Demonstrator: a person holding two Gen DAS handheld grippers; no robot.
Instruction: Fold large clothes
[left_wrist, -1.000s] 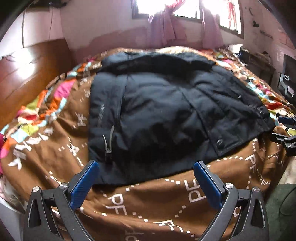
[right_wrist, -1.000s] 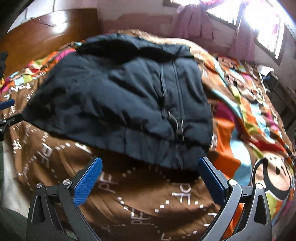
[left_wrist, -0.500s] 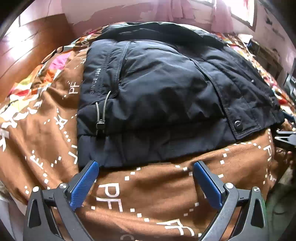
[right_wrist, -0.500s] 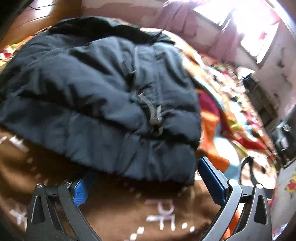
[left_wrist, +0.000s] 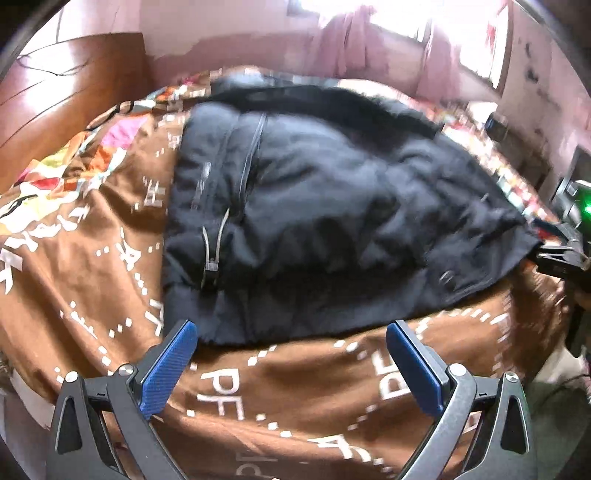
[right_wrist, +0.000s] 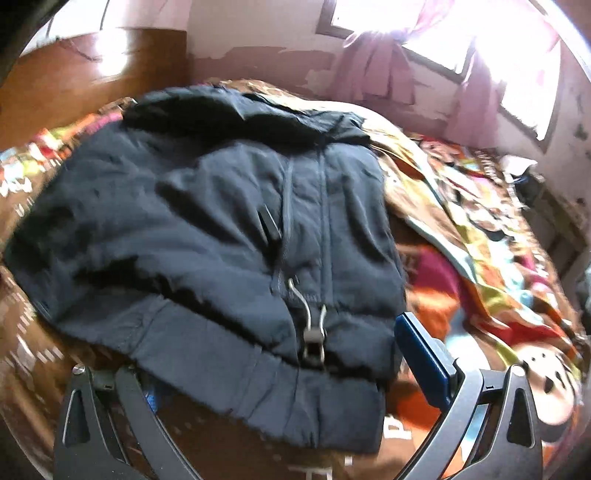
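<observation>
Both my grippers, left (left_wrist: 291, 350) and right (right_wrist: 273, 373), gape wide, empty, at the jacket (left_wrist: 332, 221) hem; next, pinch and fold.

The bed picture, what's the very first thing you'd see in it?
A big, puffy dark navy padded jacket lies spread across the middle of the bed. Under it is a brown patterned bedspread with white letters. The open right gripper reaches over the jacket's near hem.
</observation>
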